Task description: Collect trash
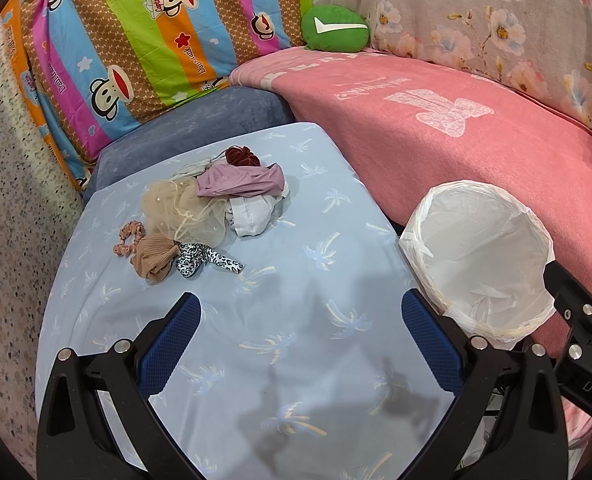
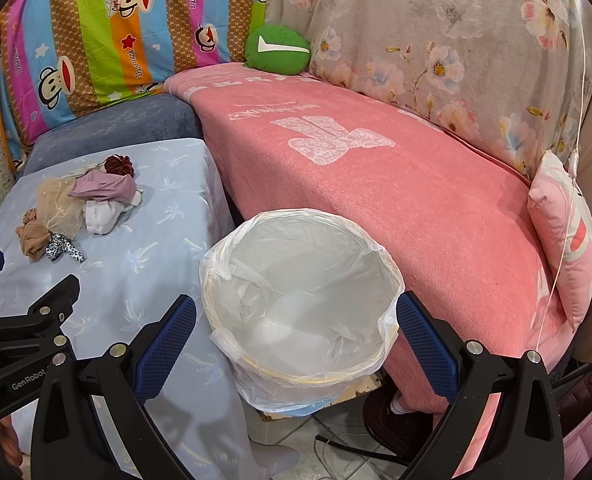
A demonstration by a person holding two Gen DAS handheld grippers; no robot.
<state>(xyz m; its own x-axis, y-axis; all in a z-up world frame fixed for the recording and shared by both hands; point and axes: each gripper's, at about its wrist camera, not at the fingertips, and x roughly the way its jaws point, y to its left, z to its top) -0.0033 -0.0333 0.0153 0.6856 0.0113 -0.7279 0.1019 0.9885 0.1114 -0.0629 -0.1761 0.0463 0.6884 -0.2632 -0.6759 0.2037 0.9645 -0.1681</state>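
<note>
A small heap of cloth scraps and hair ties (image 1: 200, 208) lies on the light blue palm-print surface (image 1: 288, 264): beige netting, a mauve strip, a white piece, a leopard-print strip, a tan scrunchie and a dark red one. The right wrist view shows the same heap (image 2: 80, 208) at far left. A bin lined with a white plastic bag (image 2: 300, 296) stands between the blue surface and the pink couch, seemingly holding nothing; its bag (image 1: 480, 256) also shows in the left wrist view. My left gripper (image 1: 300, 344) hovers open, short of the heap. My right gripper (image 2: 296, 344) is open above the bin's near rim.
A pink blanket (image 2: 376, 184) covers the couch behind the bin. A striped cartoon-monkey sheet (image 1: 136, 40), a green cushion (image 1: 334, 28) and a floral cover (image 2: 436, 40) line the back. A pink pillow (image 2: 564, 232) leans at right. Cables and tiled floor (image 2: 336, 440) lie below the bin.
</note>
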